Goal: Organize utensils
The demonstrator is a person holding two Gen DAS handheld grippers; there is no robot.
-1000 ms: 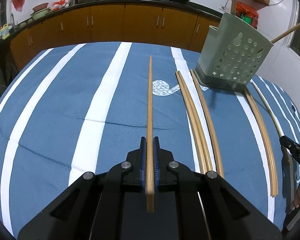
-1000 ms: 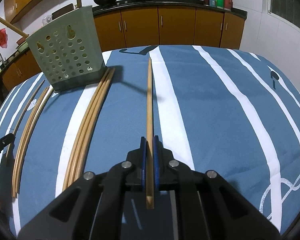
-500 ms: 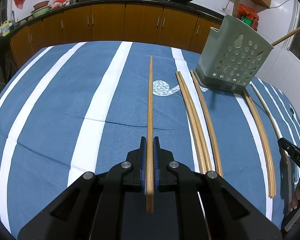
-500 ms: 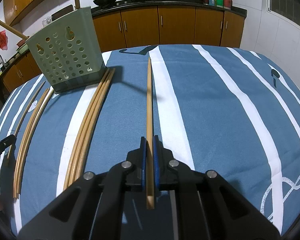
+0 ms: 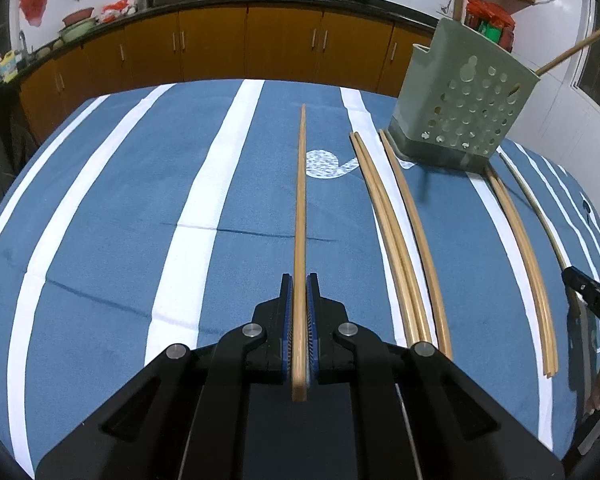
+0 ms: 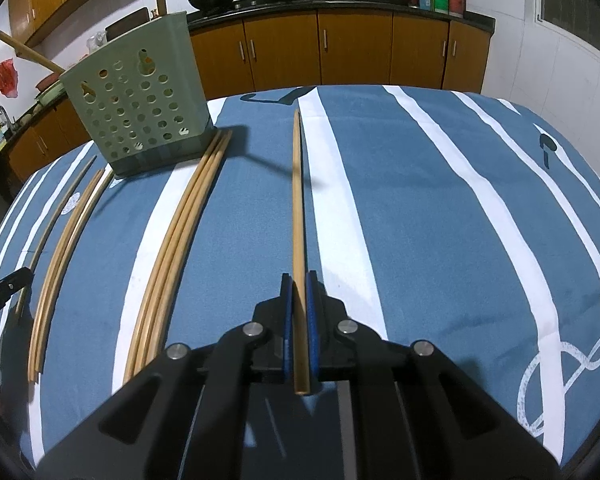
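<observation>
- I am gripping one chopstick [image 5: 300,240] in the left gripper [image 5: 299,292], jaws clenched on its thick end, the shaft running straight out ahead over the blue striped cloth [image 5: 112,216].
- I am doing the same on the other side: the right gripper [image 6: 299,292] is clamped on a second chopstick [image 6: 297,216] near its butt, tip pointing forward.
- The green perforated holder [image 5: 460,108] is standing ahead and to the right of the left jaws, ahead and to the left of the right jaws [image 6: 140,108], with two sticks already poking out of it.
- I am judging the carry as the step in hand, so I am planning to tip each stick upright before lowering it through the open top.
- Loose chopsticks [image 5: 400,240] are lying between the two grippers; I am aiming to pass above them.
- One stick at a time, I think, to avoid clashing at the rim.
</observation>
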